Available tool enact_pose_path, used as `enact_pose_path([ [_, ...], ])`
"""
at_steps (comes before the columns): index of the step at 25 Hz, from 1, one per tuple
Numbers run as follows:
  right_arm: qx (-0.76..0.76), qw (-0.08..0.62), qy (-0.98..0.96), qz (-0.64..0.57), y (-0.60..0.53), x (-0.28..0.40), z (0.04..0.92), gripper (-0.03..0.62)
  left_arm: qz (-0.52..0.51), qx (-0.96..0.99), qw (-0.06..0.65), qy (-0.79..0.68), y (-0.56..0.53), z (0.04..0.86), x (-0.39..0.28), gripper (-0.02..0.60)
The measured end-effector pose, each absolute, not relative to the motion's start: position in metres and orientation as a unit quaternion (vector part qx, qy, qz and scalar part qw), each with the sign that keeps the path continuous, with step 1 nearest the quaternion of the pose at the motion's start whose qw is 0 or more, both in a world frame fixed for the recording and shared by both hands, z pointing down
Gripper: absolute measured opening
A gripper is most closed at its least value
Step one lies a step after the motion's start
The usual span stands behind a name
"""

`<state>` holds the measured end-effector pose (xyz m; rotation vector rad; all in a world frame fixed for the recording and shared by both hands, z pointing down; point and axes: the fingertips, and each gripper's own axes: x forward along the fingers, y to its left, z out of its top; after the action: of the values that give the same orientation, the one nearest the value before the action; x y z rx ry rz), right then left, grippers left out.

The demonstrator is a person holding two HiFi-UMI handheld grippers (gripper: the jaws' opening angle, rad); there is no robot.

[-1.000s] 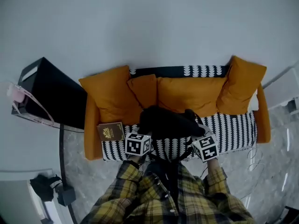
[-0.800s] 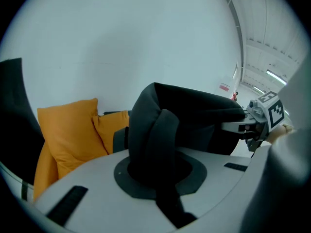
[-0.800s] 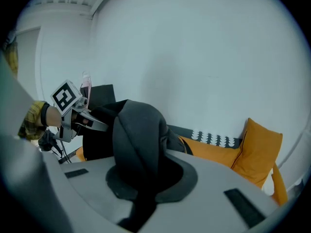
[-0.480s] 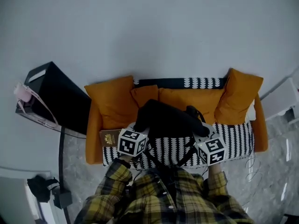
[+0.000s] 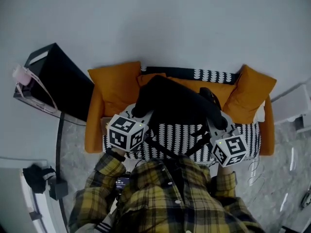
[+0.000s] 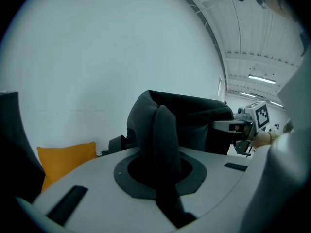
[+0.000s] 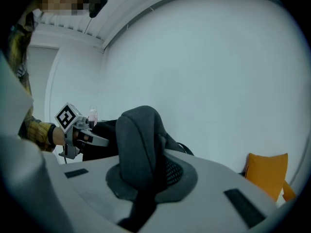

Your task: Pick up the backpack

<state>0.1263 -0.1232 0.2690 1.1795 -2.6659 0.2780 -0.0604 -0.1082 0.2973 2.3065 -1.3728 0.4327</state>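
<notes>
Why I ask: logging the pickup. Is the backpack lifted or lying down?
Lifted: the left gripper and right gripper pinch the backpack above the sofa.

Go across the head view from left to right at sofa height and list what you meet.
black box → left orange cushion → backpack → right orange cushion
</notes>
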Motion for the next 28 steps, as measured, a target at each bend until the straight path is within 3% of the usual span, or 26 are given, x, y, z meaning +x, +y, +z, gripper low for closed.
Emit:
enact_pose_path([
  [28, 0.420, 0.105, -0.894, 0.114, -0.099, 0.128, 0.278, 0.028, 0.170, 0.837, 0.207, -0.477, -0.086, 0.303, -0.058, 0.037],
])
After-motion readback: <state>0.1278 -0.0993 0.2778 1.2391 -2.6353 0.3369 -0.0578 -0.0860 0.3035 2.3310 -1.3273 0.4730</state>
